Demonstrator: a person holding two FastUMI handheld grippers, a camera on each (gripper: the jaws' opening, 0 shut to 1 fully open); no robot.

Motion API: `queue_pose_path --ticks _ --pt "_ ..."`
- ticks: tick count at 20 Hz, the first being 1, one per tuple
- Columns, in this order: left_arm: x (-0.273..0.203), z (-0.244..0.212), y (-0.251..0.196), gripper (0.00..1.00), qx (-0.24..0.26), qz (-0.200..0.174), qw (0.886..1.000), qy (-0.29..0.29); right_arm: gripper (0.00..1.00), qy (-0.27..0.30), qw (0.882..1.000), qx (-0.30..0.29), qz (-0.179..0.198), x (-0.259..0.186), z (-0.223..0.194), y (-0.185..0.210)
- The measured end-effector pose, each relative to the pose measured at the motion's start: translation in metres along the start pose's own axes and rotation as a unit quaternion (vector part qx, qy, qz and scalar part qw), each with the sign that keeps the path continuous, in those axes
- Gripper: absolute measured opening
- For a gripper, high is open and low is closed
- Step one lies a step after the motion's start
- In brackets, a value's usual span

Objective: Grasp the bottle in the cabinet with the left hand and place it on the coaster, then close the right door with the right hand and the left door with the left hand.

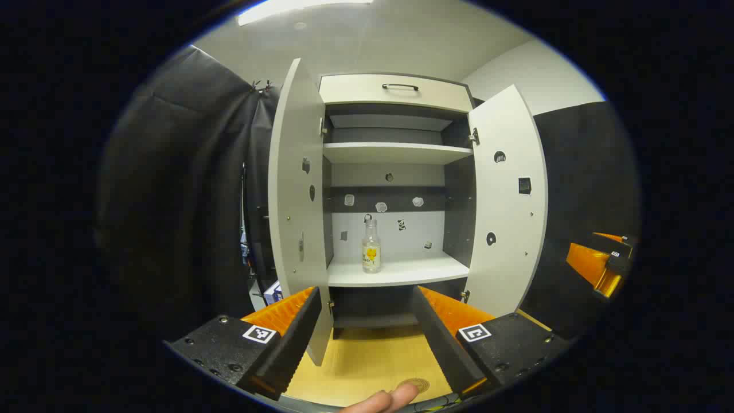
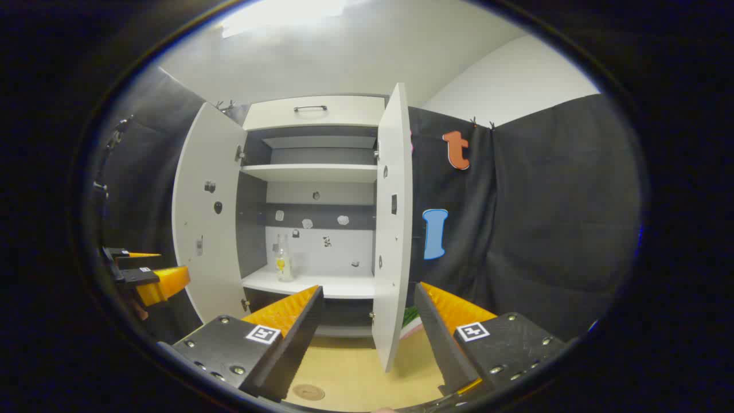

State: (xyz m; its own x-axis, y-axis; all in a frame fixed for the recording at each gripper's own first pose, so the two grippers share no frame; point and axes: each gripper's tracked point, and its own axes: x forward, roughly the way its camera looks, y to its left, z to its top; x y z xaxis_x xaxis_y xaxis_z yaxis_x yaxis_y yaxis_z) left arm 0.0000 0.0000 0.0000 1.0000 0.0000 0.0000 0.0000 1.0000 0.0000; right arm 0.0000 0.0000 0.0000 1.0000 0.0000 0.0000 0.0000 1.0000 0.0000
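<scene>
Both claws are held spread and empty: the left claw (image 1: pixel 367 321) is aimed into the open cabinet (image 1: pixel 395 92), and the right claw (image 2: pixel 370 321) hangs in front of the right door's (image 2: pixel 393 229) edge. The bottle (image 1: pixel 371 246) is seen upright on the lower shelf (image 1: pixel 395 274), toward its left side and near the left door (image 1: pixel 295 201), well apart from the coaster (image 1: pixel 414 384) lying on the tabletop (image 1: pixel 367 355) below. A risk is judged in the reach: an off-centre approach could knock the tall, narrow bottle over, or the claw could be clipped on the left door's edge. Open room is left to the bottle's right and above it under the upper shelf (image 1: pixel 395 152); both doors stand wide.
</scene>
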Motion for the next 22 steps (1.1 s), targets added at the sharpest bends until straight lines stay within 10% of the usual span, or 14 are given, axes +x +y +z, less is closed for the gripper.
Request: queue_pose_path --ticks 22 --pt "0.163 0.003 0.006 1.0 0.0 -0.026 1.0 0.003 0.96 -0.001 1.0 0.0 0.009 0.096 -0.006 0.035"
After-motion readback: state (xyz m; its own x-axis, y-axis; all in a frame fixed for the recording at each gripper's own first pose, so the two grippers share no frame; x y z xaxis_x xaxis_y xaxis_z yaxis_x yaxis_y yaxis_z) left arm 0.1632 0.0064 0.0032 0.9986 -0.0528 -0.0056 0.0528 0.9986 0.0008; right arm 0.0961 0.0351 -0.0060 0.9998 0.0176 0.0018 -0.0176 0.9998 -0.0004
